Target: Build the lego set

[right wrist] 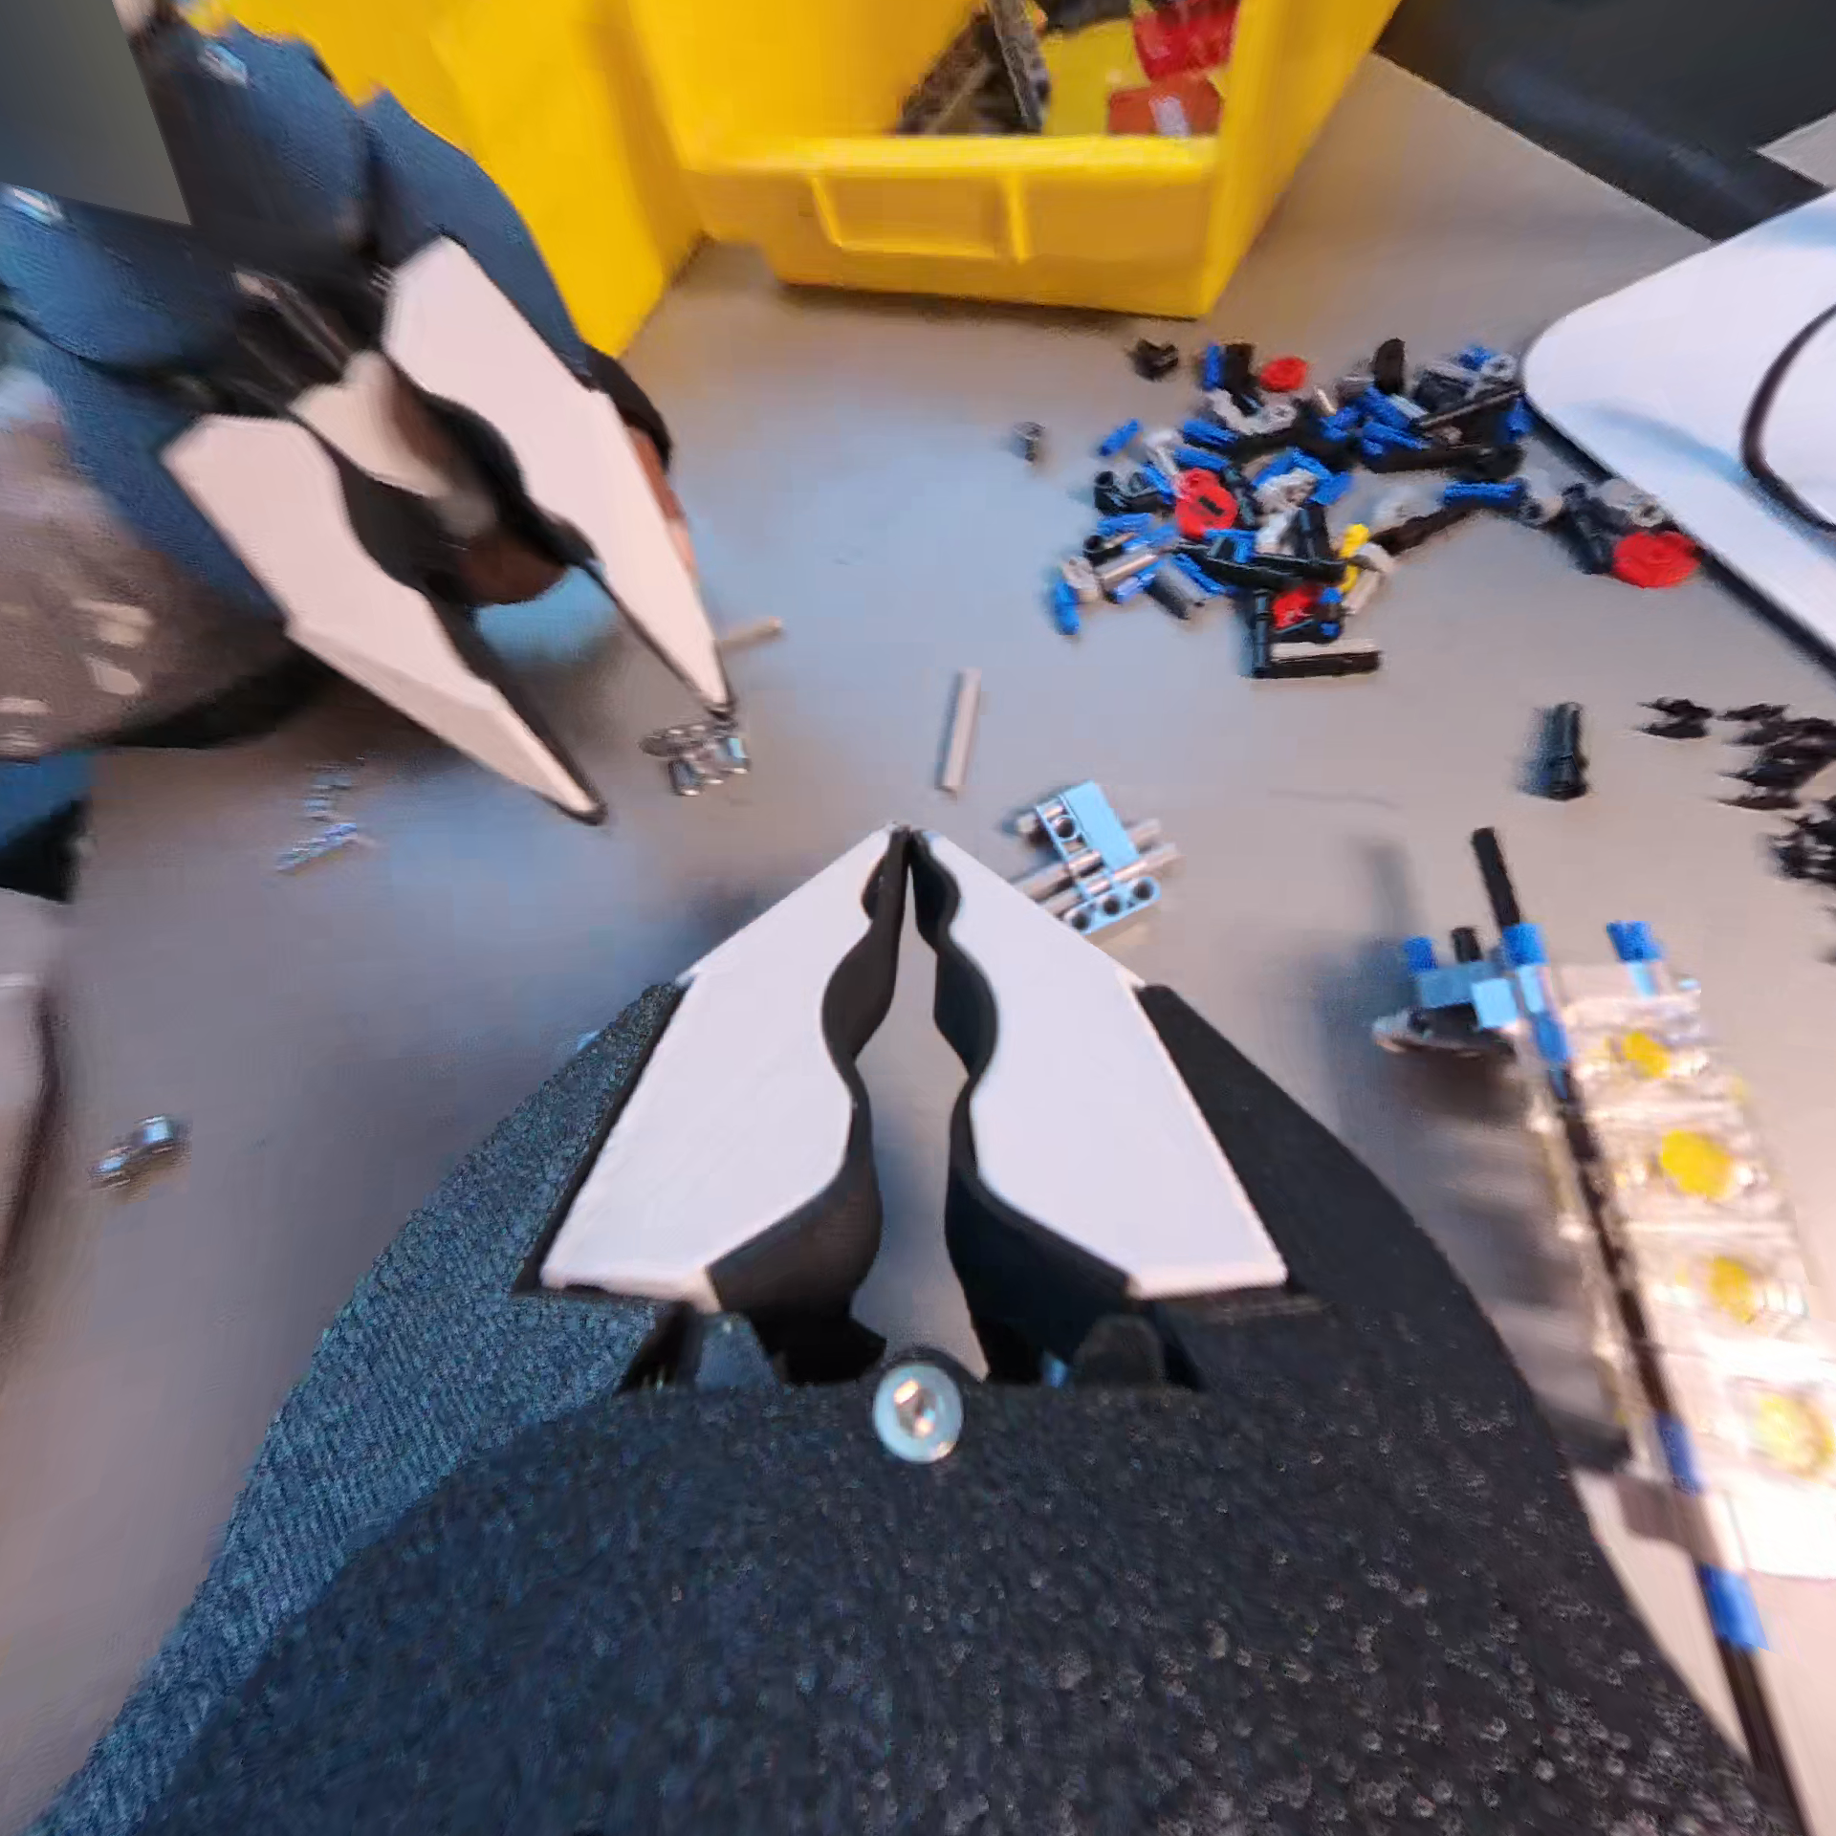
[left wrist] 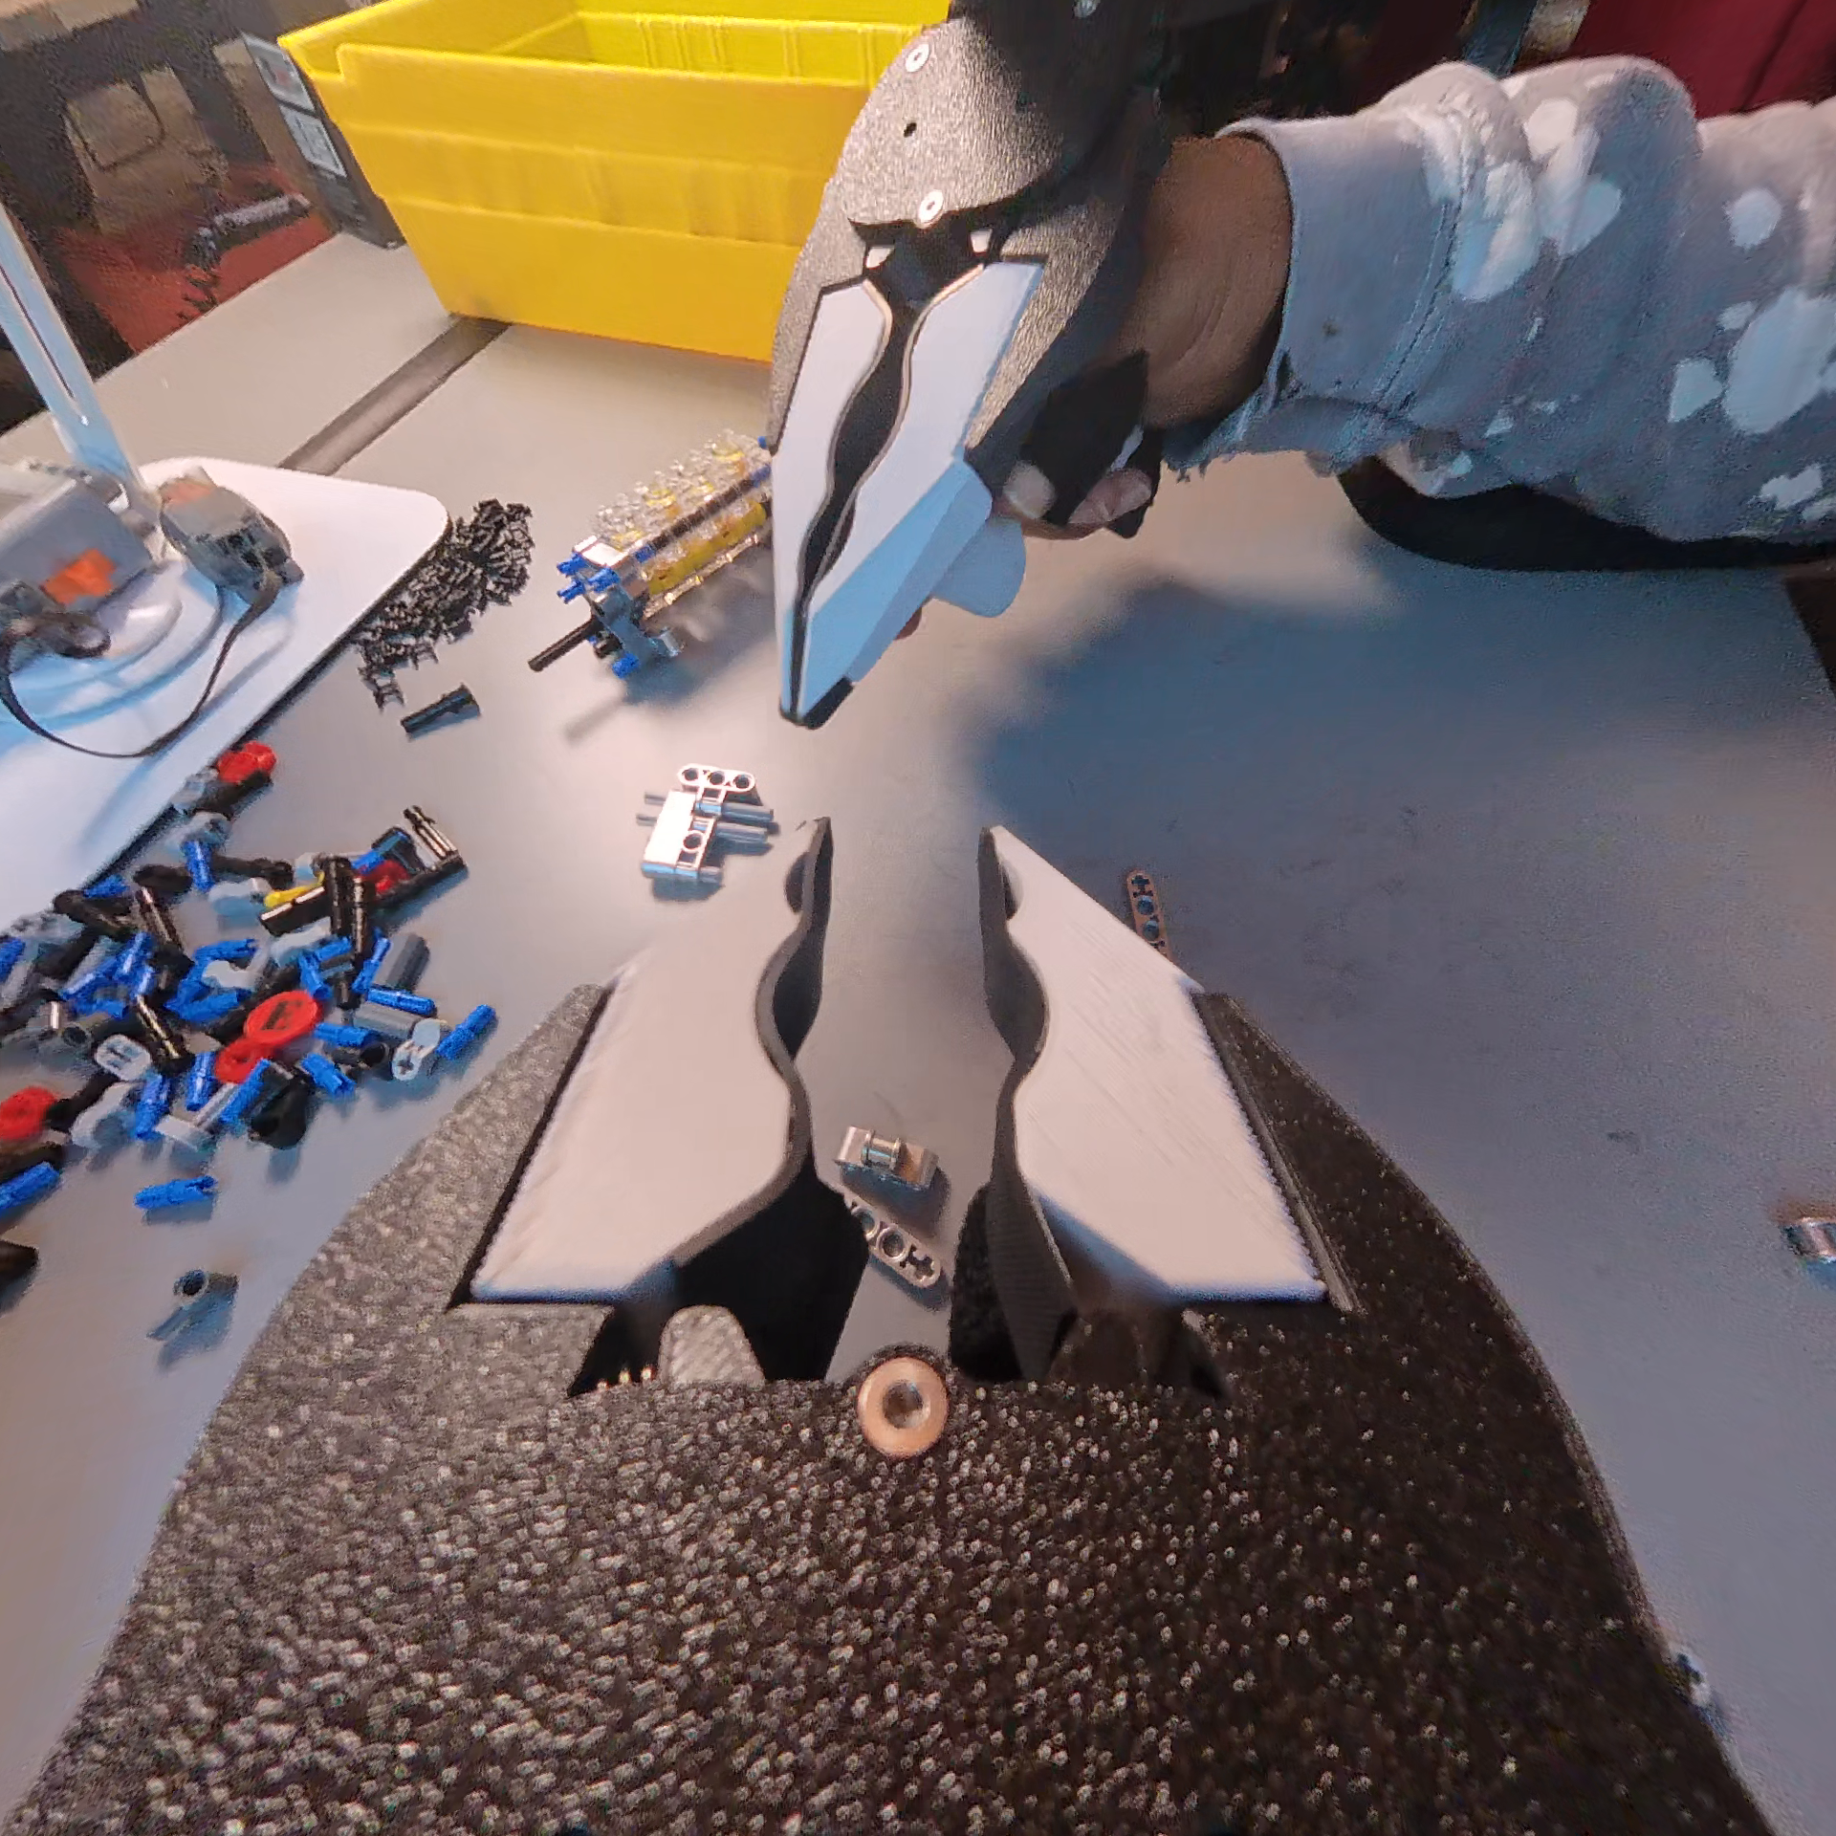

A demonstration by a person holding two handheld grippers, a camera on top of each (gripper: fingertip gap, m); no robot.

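Two hand-held claws over a grey bench [left wrist: 1292,795] strewn with small plastic building pieces. The left claw [left wrist: 904,844] is spread, its tips low over the bench and nothing between them. Under its gap lie a small silver connector [left wrist: 887,1157] and a flat grey link [left wrist: 894,1247]; in the right wrist view this same small cluster [right wrist: 695,750] lies just beside one tip of the left claw [right wrist: 661,760].

The right claw [right wrist: 906,835] is pressed together and appears empty, hovering above the bench. Nearest to it is a grey block with pins [right wrist: 1093,864], also seen just ahead and to the left of the left claw [left wrist: 700,830].

A short grey rod [right wrist: 959,730] lies between the two claws. A heap of blue, black and red pegs [left wrist: 199,994] lies farther out, next to a white board [left wrist: 328,556] carrying grey units and a cable. A long clear-and-yellow assembly [left wrist: 666,536] on a black axle, a pile of small black links [left wrist: 457,586] and a yellow bin [left wrist: 616,179] stand at the back.

Judgement: the small silver pieces are light and likely to skid, so a spread claw would best straddle one squarely, tips close to the bench, before it comes together. Both views are partly blurred.
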